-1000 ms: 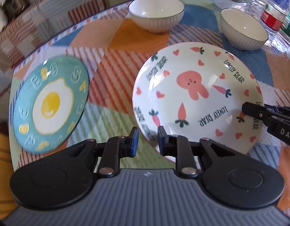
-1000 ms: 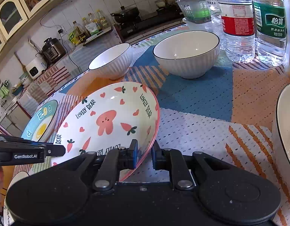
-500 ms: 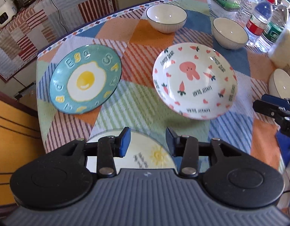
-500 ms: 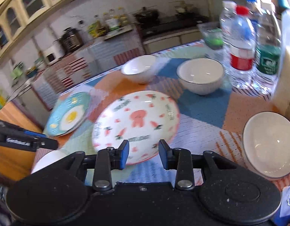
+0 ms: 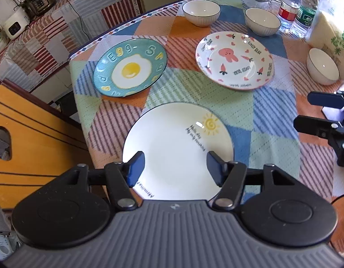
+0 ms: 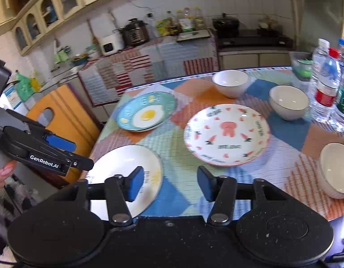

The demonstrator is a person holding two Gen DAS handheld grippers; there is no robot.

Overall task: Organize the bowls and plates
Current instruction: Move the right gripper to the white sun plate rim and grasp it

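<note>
Both tools hang above the worktop with nothing between their blue pads. The left tool has just been spreading its jaws and stands open over the white sun plate, which lies flat at the near edge of the patchwork cloth. The right tool has likewise just been opening and is empty — in the left wrist view its two black fingers reach in from the right edge, apart from every dish.

Beyond the white plate sit two more plates, side by side and well apart: the teal egg plate to the left and the rabbit plate to the right, each flat on the cloth. Farther back stand two white bowls, the far bowl and the middle bowl, upright and apart from each other. A third bowl, the near bowl, stands upright at the right, just beside a bag of rice. Water bottles cluster behind the middle bowl.

In the right wrist view a person's hand grips the left tool's handle at the frame's left edge.
</note>
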